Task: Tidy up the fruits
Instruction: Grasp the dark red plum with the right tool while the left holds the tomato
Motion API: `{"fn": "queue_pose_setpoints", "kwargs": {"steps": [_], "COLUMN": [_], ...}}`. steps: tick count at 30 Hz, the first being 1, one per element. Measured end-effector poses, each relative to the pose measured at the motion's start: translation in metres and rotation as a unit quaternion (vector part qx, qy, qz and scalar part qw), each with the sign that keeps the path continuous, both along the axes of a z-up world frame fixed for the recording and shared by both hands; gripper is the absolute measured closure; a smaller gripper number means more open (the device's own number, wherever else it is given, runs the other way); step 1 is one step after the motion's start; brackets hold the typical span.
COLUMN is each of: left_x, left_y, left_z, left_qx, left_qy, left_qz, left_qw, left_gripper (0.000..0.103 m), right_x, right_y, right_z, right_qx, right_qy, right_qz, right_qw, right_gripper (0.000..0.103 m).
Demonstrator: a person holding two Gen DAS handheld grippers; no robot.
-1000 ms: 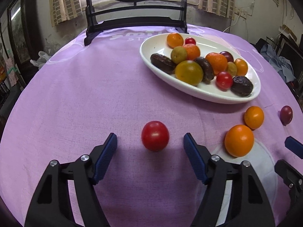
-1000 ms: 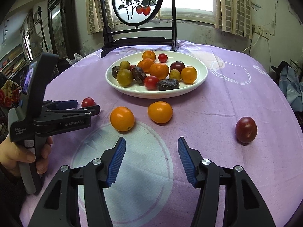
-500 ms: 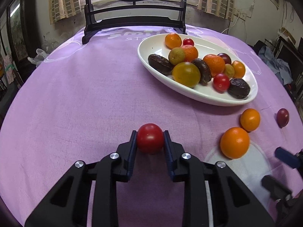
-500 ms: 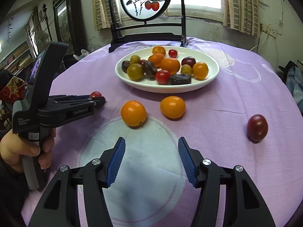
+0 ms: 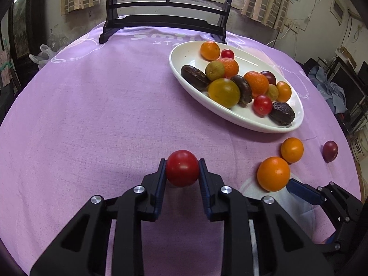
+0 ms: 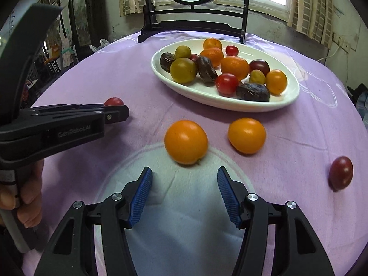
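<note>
1. Left wrist view: the left gripper is clamped on a red tomato low over the purple cloth; I judge lifting it to the dish comes next.
2. The right gripper stands spread and empty just short of an orange fruit.
3. Farther off, the white dish holds mixed tomatoes, oranges and dates.

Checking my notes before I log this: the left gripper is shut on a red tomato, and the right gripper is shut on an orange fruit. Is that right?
Not quite. The left gripper is shut on the red tomato, but the right gripper is open, the orange fruit lying just beyond its fingertips, untouched, as the right wrist view shows.
</note>
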State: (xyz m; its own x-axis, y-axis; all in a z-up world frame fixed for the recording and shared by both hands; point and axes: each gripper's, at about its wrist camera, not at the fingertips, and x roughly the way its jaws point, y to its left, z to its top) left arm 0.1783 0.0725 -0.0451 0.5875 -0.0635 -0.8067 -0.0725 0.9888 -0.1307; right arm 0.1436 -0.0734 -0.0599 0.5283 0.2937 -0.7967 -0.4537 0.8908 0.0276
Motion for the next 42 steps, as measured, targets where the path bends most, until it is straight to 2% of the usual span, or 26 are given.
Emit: {"fn": "queue_pose_setpoints", "kwargs": {"steps": [8, 11, 14, 20, 28, 33, 38, 42], "left_x": [0.0, 0.0, 0.001, 0.002, 0.002, 0.001, 0.001, 0.0], "left_y": [0.0, 0.0, -0.001, -0.003, -0.004, -0.004, -0.004, -0.009], "left_z": [-0.001, -0.002, -0.003, -0.005, -0.005, -0.005, -0.005, -0.005], "left_qx": [0.006, 0.005, 0.007, 0.011, 0.01, 0.011, 0.013, 0.021], "left_qy": [0.002, 0.003, 0.005, 0.006, 0.007, 0.007, 0.006, 0.003], "left_qz": [-0.002, -0.002, -0.004, -0.006, -0.006, -0.007, -0.007, -0.011], "left_qw": [1.0, 1.0, 1.0, 0.9999, 0.9999, 0.9999, 0.9999, 0.9997], "left_gripper": [0.076, 0.076, 0.076, 0.076, 0.076, 0.076, 0.076, 0.076], "right_x": [-0.002, 0.001, 0.01, 0.028, 0.047, 0.044, 0.023, 0.012], "right_y": [-0.021, -0.04, -0.053, -0.041, -0.034, -0.041, -0.079, -0.123], "right_z": [0.006, 0.013, 0.01, 0.0, 0.002, 0.004, 0.019, 0.021], "right_qx": [0.014, 0.006, 0.003, -0.028, -0.034, -0.026, -0.028, -0.049], "right_qy": [-0.001, -0.02, -0.014, -0.013, -0.023, -0.014, -0.044, -0.066], "right_qz": [-0.009, -0.042, -0.068, -0.068, -0.067, -0.071, -0.101, -0.152], "right_qw": [1.0, 0.999, 0.998, 0.997, 0.997, 0.997, 0.993, 0.985], "right_gripper": [0.044, 0.044, 0.044, 0.045, 0.045, 0.045, 0.045, 0.045]}}
